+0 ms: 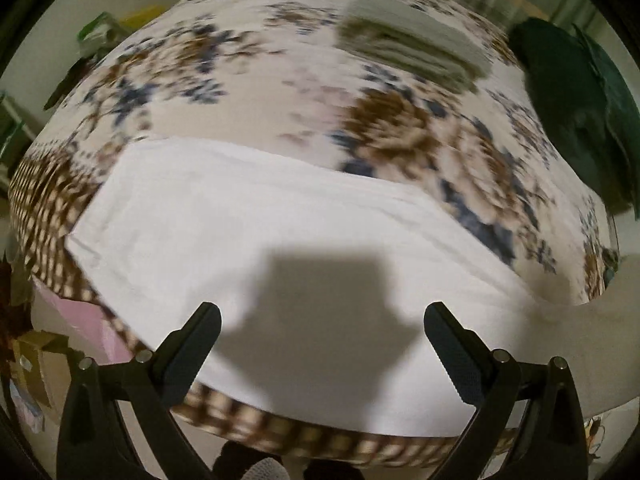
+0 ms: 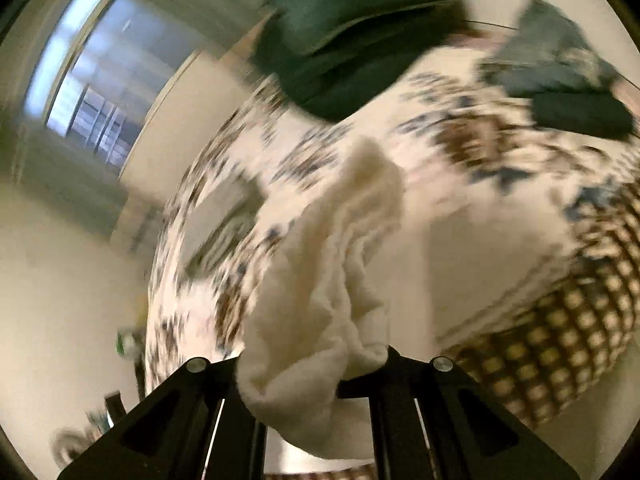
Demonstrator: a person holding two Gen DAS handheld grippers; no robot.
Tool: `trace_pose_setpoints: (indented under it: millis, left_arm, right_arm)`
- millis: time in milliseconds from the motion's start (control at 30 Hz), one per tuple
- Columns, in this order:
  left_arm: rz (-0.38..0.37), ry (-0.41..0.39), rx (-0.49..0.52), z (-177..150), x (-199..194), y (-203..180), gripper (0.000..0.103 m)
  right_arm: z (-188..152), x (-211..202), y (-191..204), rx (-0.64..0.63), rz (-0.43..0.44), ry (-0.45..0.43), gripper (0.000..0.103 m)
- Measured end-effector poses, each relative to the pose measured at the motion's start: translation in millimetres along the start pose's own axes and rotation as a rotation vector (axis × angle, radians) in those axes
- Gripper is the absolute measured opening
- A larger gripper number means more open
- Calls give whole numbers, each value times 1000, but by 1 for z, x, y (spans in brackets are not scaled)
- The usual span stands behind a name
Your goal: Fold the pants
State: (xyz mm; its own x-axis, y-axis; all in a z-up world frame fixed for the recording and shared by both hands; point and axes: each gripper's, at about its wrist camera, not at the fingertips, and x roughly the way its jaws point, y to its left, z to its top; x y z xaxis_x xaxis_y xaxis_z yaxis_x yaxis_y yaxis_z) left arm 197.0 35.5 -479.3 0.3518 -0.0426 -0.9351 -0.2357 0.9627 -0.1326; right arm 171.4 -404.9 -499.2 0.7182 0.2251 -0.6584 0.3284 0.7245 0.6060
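Left gripper (image 1: 322, 320): released, jaws spread wide, hovering over white cloth.
Right gripper (image 2: 316, 364): clenched on a bunched end of the pants, fabric gathered between the jaws.
Pants (image 1: 256, 248): white, spread flat on the bed near its front edge; long axis running left to right, sloping down rightward in the left view.
Bed (image 1: 400, 136): floral cover, checked border.
Folded stack (image 1: 416, 46): grey-green, beyond the pants.
Dark green cloth (image 1: 576, 108): far right.

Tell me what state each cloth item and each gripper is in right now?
White pants: spread flat on the floral bedsheet, one end lifted.
Left gripper: open, empty, above the pants.
Right gripper: shut on bunched pants fabric.
Grey-green stack: folded.
Dark green garment: heaped, unfolded.
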Motion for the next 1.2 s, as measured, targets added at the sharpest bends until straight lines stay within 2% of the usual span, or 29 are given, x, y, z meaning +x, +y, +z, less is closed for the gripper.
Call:
trace_pose_setpoints:
  millis: [67,167,233,300,367,433,467,500,533,600,633,667,767,833,900,933,967,1000,1033,1100,1200]
  left_arm:
    - [8,-3,-25,0,1,29,103]
    - [30,-8,-66,-1,4,77,103]
    - [38,2,-94,-3,7,105,103]
    - [56,11,-125,-6,11,134,103]
    - [68,18,-157,-10,13,162,103]
    - [74,25,-187,-13,13,183,103]
    - [76,26,-204,-15,13,193,103]
    - [77,25,-217,-15,12,199,103]
    - [74,19,-238,-16,11,209,103]
    - [75,3,-270,-16,9,220,103]
    - [76,-3,-285,-15,9,223,103]
    - [72,-14,-311,-15,9,229,103]
    - [54,-23,-395,-12,14,240,103]
    - [35,-24,-425,-11,18,242,103]
    - [28,-22,-427,-8,22,241,103]
    - [24,-25,-423,-7,22,240,103]
    - [23,-27,-415,-6,23,239,103]
    - [21,-27,-407,-6,22,237,103]
    - [17,-29,-401,-5,22,236,103]
    - [13,-30,-386,-5,20,234,103]
    - [9,-25,-375,-8,20,233,103]
  right_arm:
    - [-29,29,39,-71,2,50,8]
    - [-95,98,90,-158,-6,170,8]
    - [-132,135,110,-201,-35,227,8]
    - [-176,179,126,-248,-88,295,8]
    - [-206,206,136,-280,-153,333,9]
    - [-230,226,144,-321,-240,388,18]
    - [-236,230,151,-323,-261,416,27]
    - [-237,227,157,-326,-249,431,41]
    - [-238,225,162,-322,-212,463,48]
    - [-230,217,167,-241,-76,568,51]
    - [-223,210,167,-179,-3,590,51]
    - [-210,201,167,-141,7,582,53]
    - [-188,200,168,-179,-117,563,54]
    - [-179,215,162,-176,-182,586,54]
    - [-170,235,162,-162,-191,609,54]
    - [-171,245,162,-169,-224,622,54]
    - [-173,255,162,-181,-259,635,51]
    - [-178,267,159,-191,-309,656,19]
    - [-180,277,158,-192,-336,666,3]
    - [-187,277,167,-246,-363,644,3]
    - [-197,264,196,-356,-341,629,3]
